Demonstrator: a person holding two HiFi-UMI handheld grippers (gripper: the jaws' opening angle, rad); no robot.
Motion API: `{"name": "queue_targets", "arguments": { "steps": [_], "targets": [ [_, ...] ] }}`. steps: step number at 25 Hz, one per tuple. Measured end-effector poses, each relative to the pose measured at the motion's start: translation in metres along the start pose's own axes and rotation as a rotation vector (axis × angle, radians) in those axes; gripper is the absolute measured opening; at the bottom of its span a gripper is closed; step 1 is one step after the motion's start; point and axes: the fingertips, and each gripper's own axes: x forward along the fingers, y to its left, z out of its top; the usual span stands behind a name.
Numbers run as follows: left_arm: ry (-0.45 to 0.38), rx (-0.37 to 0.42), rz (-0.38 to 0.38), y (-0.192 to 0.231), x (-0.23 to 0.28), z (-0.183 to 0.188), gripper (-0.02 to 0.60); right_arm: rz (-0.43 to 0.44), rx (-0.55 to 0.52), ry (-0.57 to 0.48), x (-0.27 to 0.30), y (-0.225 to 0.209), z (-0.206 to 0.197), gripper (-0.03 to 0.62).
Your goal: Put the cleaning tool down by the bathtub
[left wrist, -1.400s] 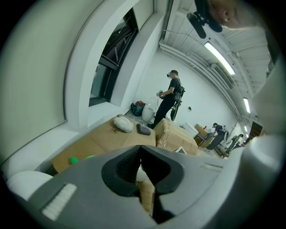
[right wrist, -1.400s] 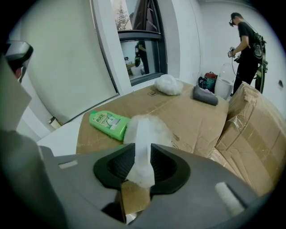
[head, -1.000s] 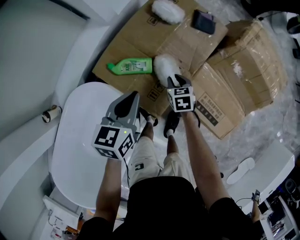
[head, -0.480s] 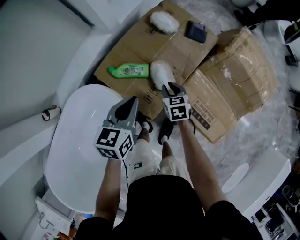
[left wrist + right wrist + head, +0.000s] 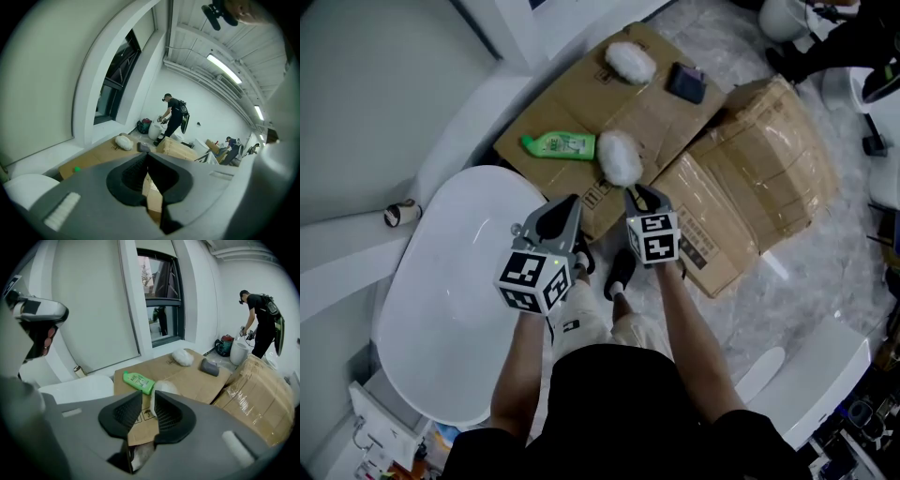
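The cleaning tool [image 5: 621,157] is a white fluffy head on a short handle. It hangs over the flattened cardboard [image 5: 581,112], just right of a green bottle [image 5: 558,144]. My right gripper [image 5: 639,193] is shut on its handle, and the fluffy head [image 5: 165,386] shows just beyond the right gripper's [image 5: 148,397] jaw tips. The white oval bathtub [image 5: 459,291] lies to the left and also appears in the right gripper view [image 5: 79,387]. My left gripper [image 5: 572,199] hovers over the tub's near end, shut with nothing in it; its [image 5: 147,154] tips meet.
A second white fluffy pad [image 5: 630,62] and a dark pouch [image 5: 685,82] lie farther back on the cardboard. Plastic-wrapped boxes [image 5: 759,178] fill the right. A tape roll [image 5: 398,214] sits on the ledge left of the tub. The person's shoes [image 5: 619,272] stand below the grippers. Another person [image 5: 260,319] works far off.
The head view has drifted, so everything sits a little lower and to the left. Both grippers keep about the same place over the cardboard edge, and the right one still holds the tool.
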Motion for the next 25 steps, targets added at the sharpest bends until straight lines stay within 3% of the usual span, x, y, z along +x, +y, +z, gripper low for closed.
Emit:
{"name": "queue_targets", "arguments": {
  "steps": [12,25],
  "targets": [
    [-0.056,0.006,0.040,-0.045,-0.035,0.003,-0.003,0.072,-0.007,-0.110,-0.080,0.019,0.020,0.044],
    [-0.139,0.060,0.073,-0.075,-0.071,0.032,-0.002,0.125,-0.071,-0.265,-0.157,0.035,0.065,0.020]
  ]
}}
